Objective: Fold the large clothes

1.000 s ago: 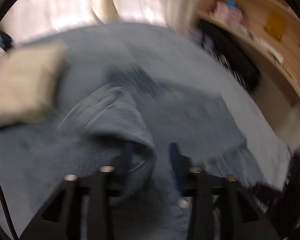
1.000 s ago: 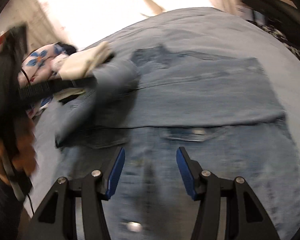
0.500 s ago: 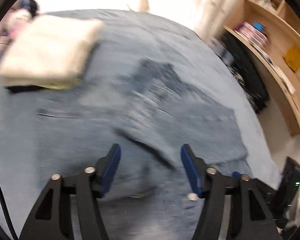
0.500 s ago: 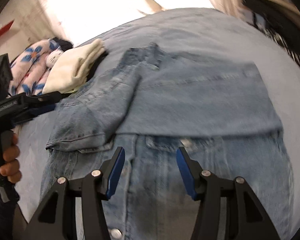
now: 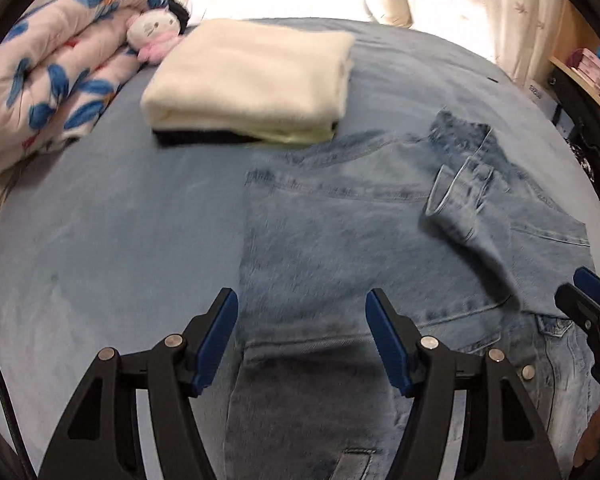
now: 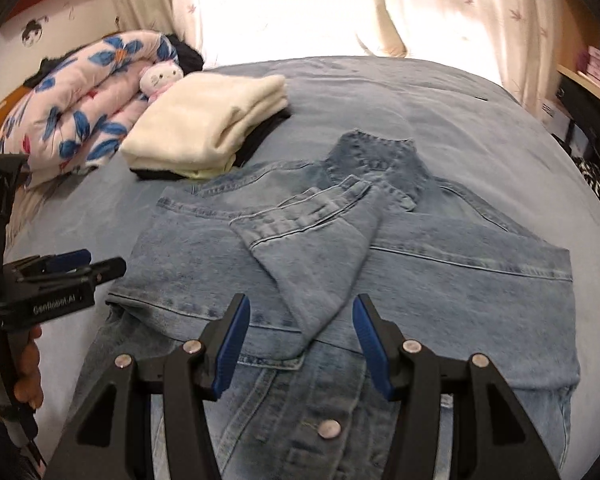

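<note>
A light blue denim jacket (image 6: pixel 440 280) lies flat on the blue bed, collar (image 6: pixel 376 160) at the far end. Both sides are folded inward, and one sleeve (image 6: pixel 312 248) lies diagonally across the middle. The jacket also shows in the left wrist view (image 5: pixel 340 240), its sleeve cuff (image 5: pixel 460 200) to the right. My left gripper (image 5: pixel 302 340) is open and empty above the jacket's left edge; it shows at the left of the right wrist view (image 6: pixel 88 266). My right gripper (image 6: pixel 300 344) is open and empty over the jacket's lower middle; its tip shows in the left wrist view (image 5: pixel 588 296).
A folded cream garment (image 5: pixel 252 76) on a dark one lies on the blue bedsheet (image 5: pixel 100 240) beyond the jacket. A floral quilt (image 5: pixel 48 80) and a plush toy (image 5: pixel 154 30) sit at the far left. Curtains (image 6: pixel 440 8) hang behind. Shelves (image 5: pixel 596 72) stand at the right.
My left gripper let go of the sleeve it was carrying across the jacket and drew back to the left, open. The sleeve now lies diagonally on the jacket. My right gripper stayed open.
</note>
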### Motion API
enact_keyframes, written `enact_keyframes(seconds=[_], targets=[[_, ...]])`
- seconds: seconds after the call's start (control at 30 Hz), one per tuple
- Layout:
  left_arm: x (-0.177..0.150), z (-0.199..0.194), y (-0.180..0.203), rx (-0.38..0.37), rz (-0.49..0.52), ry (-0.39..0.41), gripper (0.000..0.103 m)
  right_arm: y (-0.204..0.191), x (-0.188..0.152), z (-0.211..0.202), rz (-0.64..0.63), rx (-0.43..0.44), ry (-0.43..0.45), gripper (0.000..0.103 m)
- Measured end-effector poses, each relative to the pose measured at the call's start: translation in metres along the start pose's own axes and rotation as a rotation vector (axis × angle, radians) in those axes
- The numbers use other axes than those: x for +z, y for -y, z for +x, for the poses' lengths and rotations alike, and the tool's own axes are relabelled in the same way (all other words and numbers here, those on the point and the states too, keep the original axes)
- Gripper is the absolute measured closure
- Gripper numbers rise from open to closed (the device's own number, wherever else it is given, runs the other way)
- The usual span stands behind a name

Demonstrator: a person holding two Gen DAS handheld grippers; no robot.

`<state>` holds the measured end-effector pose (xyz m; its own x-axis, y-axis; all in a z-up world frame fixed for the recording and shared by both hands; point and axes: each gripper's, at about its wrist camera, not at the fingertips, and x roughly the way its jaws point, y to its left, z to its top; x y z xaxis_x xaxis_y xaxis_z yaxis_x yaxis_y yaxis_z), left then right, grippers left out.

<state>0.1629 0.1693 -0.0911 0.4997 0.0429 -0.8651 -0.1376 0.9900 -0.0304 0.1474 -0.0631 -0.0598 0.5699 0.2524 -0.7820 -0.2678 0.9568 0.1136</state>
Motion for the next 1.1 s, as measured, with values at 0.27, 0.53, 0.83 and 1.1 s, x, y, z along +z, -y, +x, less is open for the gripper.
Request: enact_keyframes(seconds=[0.27, 0.53, 0.83, 1.1], targets=[[-0.017, 0.011, -0.01, 0.017, -0.033, -0.006, 0.038, -0.02, 0.014, 0.041, -0.072, -0.058, -0.07, 0.049], [-0.04, 0.029, -0.028, 0.015, -0.107, -0.058, 0.038, -0.039, 0.037, 0.106, -0.143, -0.174, -0.175, 0.049], [-0.06, 0.033, -0.02, 0.006, -0.114, -0.085, 0.038, -0.023, 0.061, 0.099, -0.052, -0.149, -0.159, 0.099], [-0.073, 0.029, -0.011, 0.001, -0.098, -0.091, 0.038, 0.091, 0.014, 0.008, 0.263, 0.043, -0.155, 0.093]])
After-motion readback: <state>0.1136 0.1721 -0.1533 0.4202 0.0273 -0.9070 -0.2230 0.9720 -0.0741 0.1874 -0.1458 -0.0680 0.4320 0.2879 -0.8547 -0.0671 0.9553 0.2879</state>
